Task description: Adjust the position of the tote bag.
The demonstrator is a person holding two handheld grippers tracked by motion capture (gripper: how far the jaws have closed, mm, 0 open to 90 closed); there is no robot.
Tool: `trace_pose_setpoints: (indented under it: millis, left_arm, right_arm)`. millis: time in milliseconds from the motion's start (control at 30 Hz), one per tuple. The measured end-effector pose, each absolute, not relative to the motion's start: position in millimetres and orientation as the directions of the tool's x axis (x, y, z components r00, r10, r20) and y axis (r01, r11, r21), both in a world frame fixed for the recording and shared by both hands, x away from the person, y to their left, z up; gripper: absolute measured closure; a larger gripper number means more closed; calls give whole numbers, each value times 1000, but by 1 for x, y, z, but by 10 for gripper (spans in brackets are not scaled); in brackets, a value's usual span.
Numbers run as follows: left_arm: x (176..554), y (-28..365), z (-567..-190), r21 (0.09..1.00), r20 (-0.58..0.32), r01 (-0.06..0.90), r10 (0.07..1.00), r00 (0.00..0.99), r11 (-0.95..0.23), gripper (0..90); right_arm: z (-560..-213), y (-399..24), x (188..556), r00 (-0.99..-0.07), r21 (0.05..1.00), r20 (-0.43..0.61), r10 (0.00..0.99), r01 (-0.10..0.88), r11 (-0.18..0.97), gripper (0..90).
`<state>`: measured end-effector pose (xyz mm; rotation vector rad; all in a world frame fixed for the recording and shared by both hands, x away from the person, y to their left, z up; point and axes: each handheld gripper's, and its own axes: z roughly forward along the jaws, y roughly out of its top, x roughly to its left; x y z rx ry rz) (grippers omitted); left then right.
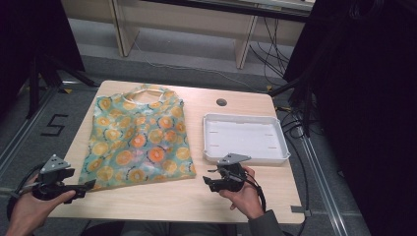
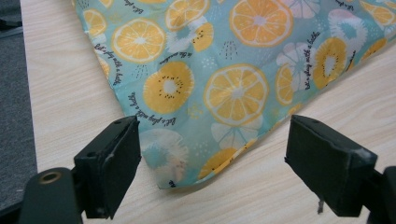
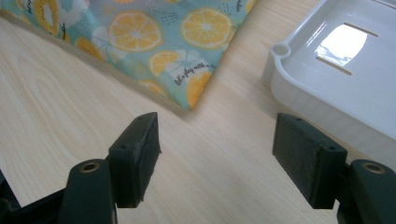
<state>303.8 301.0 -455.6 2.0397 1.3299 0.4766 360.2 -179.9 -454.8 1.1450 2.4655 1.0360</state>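
counter [image 1: 162, 194]: pale wood grain, rounded corners, a small dark round hole [image 1: 222, 102] near its far edge, right of centre
tray [image 1: 244, 120]: white, shallow, rectangular, empty, lying flat on the right half of the counter, with narrow slots in its floor
floor [image 1: 44, 115]: grey, a black mark shaped like a 5 [image 1: 54, 125] to the left of the counter
cables [image 1: 275, 54]: black, trailing across the floor at far right
shelving [image 1: 187, 22]: light wooden legs beyond the counter's far edge

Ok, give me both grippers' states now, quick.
Left gripper: open, holding nothing; a corner of the fruit-print bag lies between its jaws, untouched.
Right gripper: open, holding nothing, over bare table beside the white tray.
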Motion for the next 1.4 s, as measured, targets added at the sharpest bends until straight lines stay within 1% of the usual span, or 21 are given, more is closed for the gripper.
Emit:
trace_pose_setpoints:
  millis: [67, 167, 200, 267, 333, 400, 467, 500, 700, 733, 833, 867, 967, 1000, 1133, 1167, 1267, 1300, 1333, 1367, 1400]
  left_arm:
    - [304, 301, -456, 687, -48, 675, 909, 413, -270, 175]
    - [305, 303, -457, 689, -52, 677, 914, 403, -260, 175]
    - [306, 305, -457, 674, -47, 685, 908, 416, -278, 175]
    - [306, 306, -459, 684, -40, 678, 914, 403, -269, 175]
    - [306, 308, -459, 673, -44, 689, 915, 401, -269, 175]
    - [308, 310, -460, 678, -38, 686, 918, 394, -266, 175]
    - [310, 311, -461, 679, -46, 690, 925, 378, -248, 175]
    - [310, 312, -462, 677, -36, 687, 921, 389, -264, 175]
    - [315, 316, -464, 654, -37, 705, 919, 392, -275, 197]
    - [316, 316, -467, 655, -44, 707, 920, 390, -269, 197]
    - [320, 317, -474, 628, -54, 730, 920, 388, -271, 197]
    - [322, 316, -475, 622, -61, 733, 917, 395, -275, 197]
    - [327, 313, -479, 604, -43, 726, 897, 441, -328, 197]
    - [331, 309, -483, 596, -20, 719, 889, 457, -356, 195]
    - [341, 306, -489, 574, -19, 722, 875, 484, -387, 197]
    - [342, 305, -491, 579, -28, 724, 878, 478, -375, 204]
    - [347, 305, -496, 544, -15, 728, 862, 506, -418, 241]
    - [351, 305, -500, 525, 8, 710, 837, 548, -469, 292]
    - [351, 305, -500, 525, 8, 710, 837, 548, -469, 340]
    - [351, 304, -501, 517, -10, 725, 844, 537, -455, 340]
    - [351, 305, -500, 522, -17, 720, 839, 544, -457, 382]
  right_arm:
    - [-456, -181, 361, -675, 689, 62, 735, 562, 458, 327]
    - [-457, -180, 362, -673, 687, 65, 737, 566, 457, 325]
    - [-457, -180, 362, -674, 686, 66, 736, 566, 457, 325]
    - [-457, -180, 362, -674, 683, 69, 735, 569, 458, 324]
    - [-458, -177, 361, -671, 682, 93, 736, 581, 444, 323]
    - [-460, -178, 362, -679, 690, 65, 731, 561, 458, 323]
    - [-457, -178, 362, -673, 687, 83, 735, 573, 447, 323]
    - [-456, -180, 362, -678, 677, 73, 731, 572, 463, 323]
    - [-458, -178, 363, -683, 670, 71, 727, 573, 472, 322]
    - [-458, -176, 362, -676, 675, 85, 732, 579, 456, 322]
    - [-459, -176, 363, -681, 674, 75, 728, 573, 467, 321]
    - [-459, -175, 362, -676, 667, 93, 731, 587, 458, 321]
    - [-462, -174, 366, -703, 681, 61, 709, 549, 485, 321]
    - [-461, -174, 366, -711, 672, 71, 700, 553, 493, 321]
    - [-461, -174, 365, -709, 674, 67, 702, 551, 492, 321]
    - [-460, -173, 364, -698, 669, 74, 712, 564, 484, 321]
    - [-462, -174, 366, -708, 673, 53, 704, 546, 499, 321]
    - [-462, -174, 366, -709, 672, 52, 703, 546, 500, 322]
    - [-462, -174, 366, -709, 672, 52, 703, 546, 500, 322]
    - [-461, -173, 366, -711, 672, 53, 701, 545, 501, 325]
    - [-462, -173, 365, -711, 671, 53, 701, 545, 503, 326]
